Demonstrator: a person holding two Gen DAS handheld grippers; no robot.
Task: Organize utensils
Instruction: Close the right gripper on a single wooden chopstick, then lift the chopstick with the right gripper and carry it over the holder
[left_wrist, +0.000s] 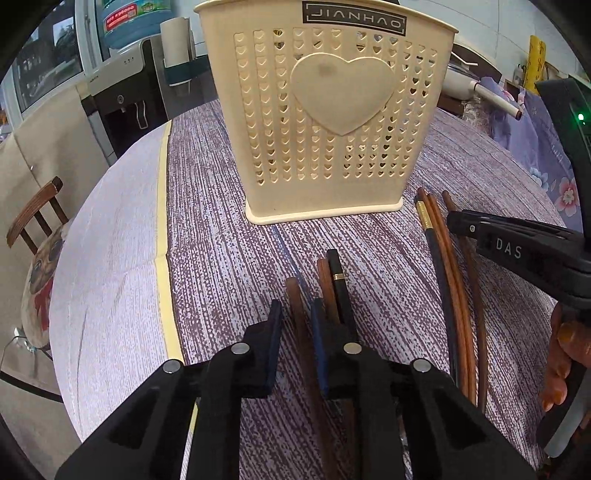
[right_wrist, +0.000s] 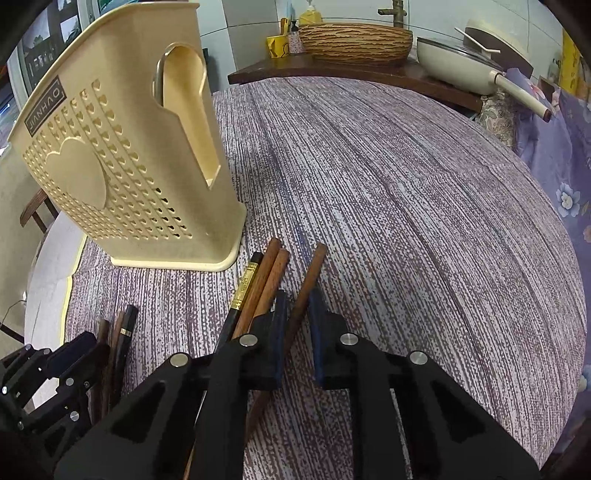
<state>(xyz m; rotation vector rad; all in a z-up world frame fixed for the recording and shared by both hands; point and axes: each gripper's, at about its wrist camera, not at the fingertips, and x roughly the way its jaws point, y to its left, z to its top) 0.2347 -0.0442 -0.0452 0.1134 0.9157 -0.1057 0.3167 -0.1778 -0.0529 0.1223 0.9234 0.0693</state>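
Note:
A cream perforated utensil holder (left_wrist: 332, 122) with a heart stands upright on the purple tablecloth; it also shows at the left of the right wrist view (right_wrist: 122, 173). Several brown and black chopsticks lie in front of it in two groups. My left gripper (left_wrist: 295, 314) is open low over the left group, with one brown chopstick (left_wrist: 295, 306) between its fingers. My right gripper (right_wrist: 299, 310) is open over the right group, with one brown chopstick (right_wrist: 310, 280) between its fingers. The right gripper body (left_wrist: 517, 251) shows at the right of the left wrist view.
A wooden chair (left_wrist: 37, 214) with a pug cushion stands at the table's left edge. A woven basket (right_wrist: 354, 40) and a cream pan (right_wrist: 465, 62) sit on a dark shelf behind the table. A water dispenser (left_wrist: 122, 85) stands at the back left.

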